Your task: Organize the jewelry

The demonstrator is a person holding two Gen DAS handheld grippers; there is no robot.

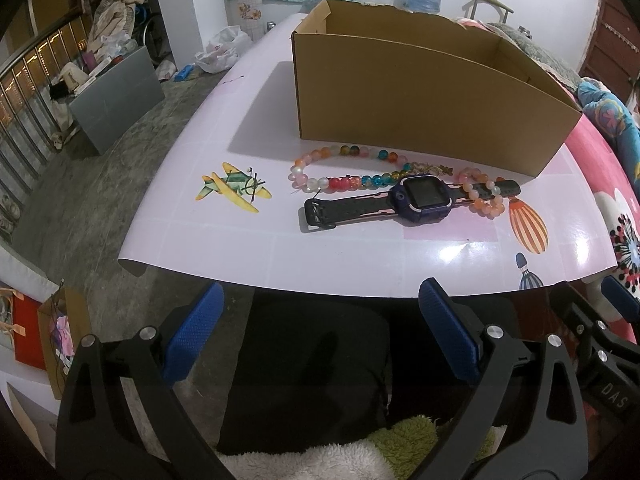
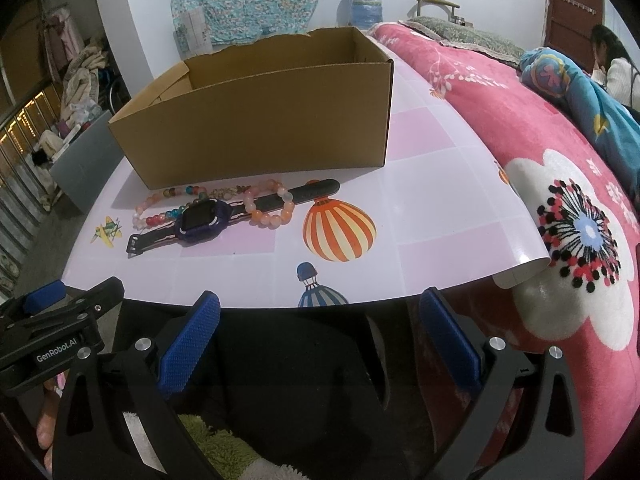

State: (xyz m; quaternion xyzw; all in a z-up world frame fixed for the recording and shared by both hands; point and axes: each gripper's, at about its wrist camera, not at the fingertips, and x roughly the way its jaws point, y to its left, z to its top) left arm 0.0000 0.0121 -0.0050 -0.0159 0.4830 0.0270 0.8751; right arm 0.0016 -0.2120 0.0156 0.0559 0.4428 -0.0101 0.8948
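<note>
An open cardboard box (image 1: 420,92) (image 2: 256,120) stands on the pink-and-white board (image 1: 248,128) (image 2: 440,200). In front of it lie a multicoloured bead necklace (image 1: 344,182) (image 2: 168,213), a dark blue smartwatch (image 1: 424,198) (image 2: 202,220) with black strap, and a peach bead bracelet (image 1: 482,197) (image 2: 270,203) looped over the strap. My left gripper (image 1: 320,300) hovers open before the board's near edge, nothing between its blue pads. My right gripper (image 2: 320,308) is likewise open and empty at the near edge, right of the jewelry. Each gripper shows at the other view's edge.
A pink flowered blanket (image 2: 560,200) covers the bed to the right, with a person (image 2: 612,68) sitting at the far end. Grey floor, a grey box (image 1: 116,96) and clutter lie to the left. Printed balloon (image 2: 340,228) and plane (image 1: 234,188) pictures mark the board.
</note>
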